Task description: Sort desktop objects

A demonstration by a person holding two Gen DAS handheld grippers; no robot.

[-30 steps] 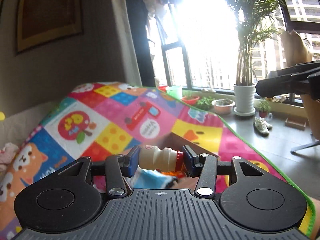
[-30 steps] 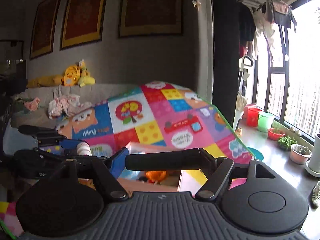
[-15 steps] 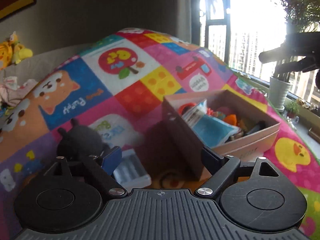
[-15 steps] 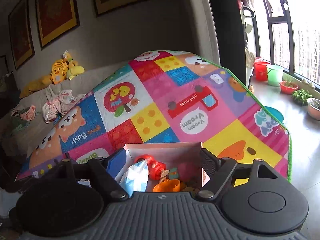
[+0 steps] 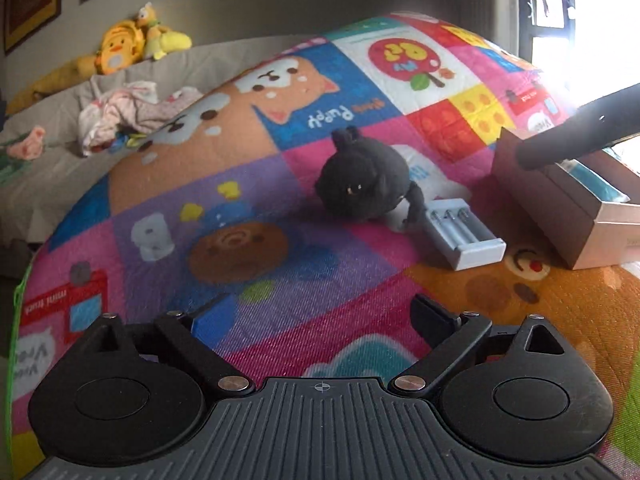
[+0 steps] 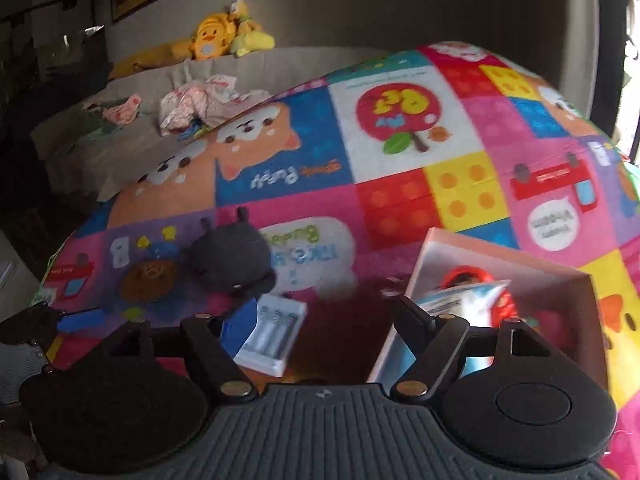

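My left gripper [image 5: 320, 316] hovers low over the colourful play mat [image 5: 260, 200], its jaws opening wide with nothing between them. Ahead of it lies a black plush toy [image 5: 364, 178], and a white battery charger [image 5: 464, 234] touches the toy's right side. The open cardboard box [image 5: 540, 200] stands further right. My right gripper [image 6: 326, 318] hangs between the charger [image 6: 272, 336] and the box [image 6: 508, 254]. Its jaws are closing and hold nothing. The plush [image 6: 230, 260] lies beyond its left finger. A red toy [image 6: 464, 280] and a blue-white packet [image 6: 460, 300] lie in the box.
A grey sofa [image 5: 60, 152] with crumpled clothes [image 5: 120, 112] and yellow plush toys [image 5: 120, 44] borders the mat's far left. A black bar [image 5: 580, 128] reaches in from the right above the box. Bright window light floods the right edge.
The left gripper has let go of a small beige bottle and the right of a black cylinder. Both now stand open and have swung down and left, from the box toward the plush and charger.
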